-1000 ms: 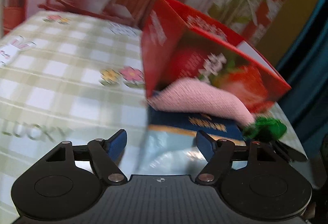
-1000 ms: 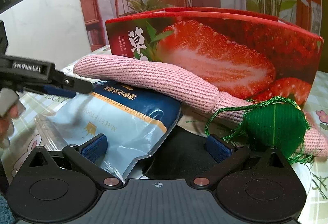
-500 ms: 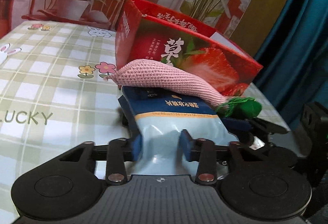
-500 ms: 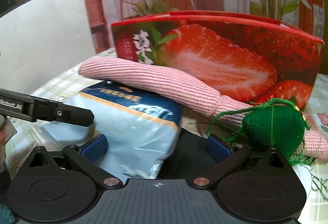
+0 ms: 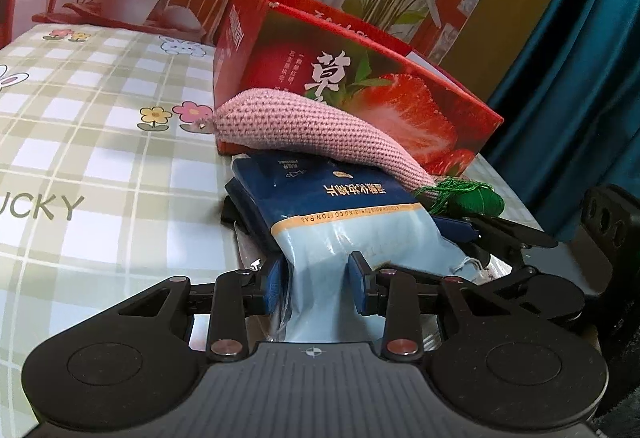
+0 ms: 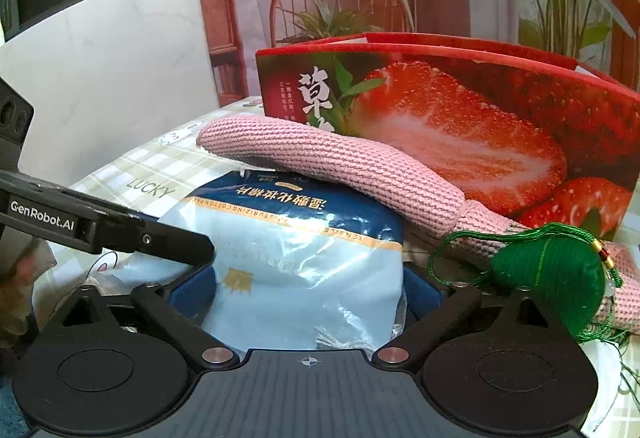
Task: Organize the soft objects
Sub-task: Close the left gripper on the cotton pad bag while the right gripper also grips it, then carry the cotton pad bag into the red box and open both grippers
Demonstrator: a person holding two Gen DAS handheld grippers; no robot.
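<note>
The red strawberry box stood open on the checked tablecloth, its inside hidden. Against its front lay the pink knitted piece, resting on the blue pack of cotton pads, with the green tassel ball beside. The left gripper, spread a second before, now pinched the pack's pale end. The right gripper was closing around the same pack, narrower than earlier, pads not clearly pressing.

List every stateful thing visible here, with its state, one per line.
left gripper: shut on cotton pad bag
right gripper: closing, bag between its fingers
strawberry box: top open
pink knitted toy: lying across bag
green tassel ball: resting on table
</note>
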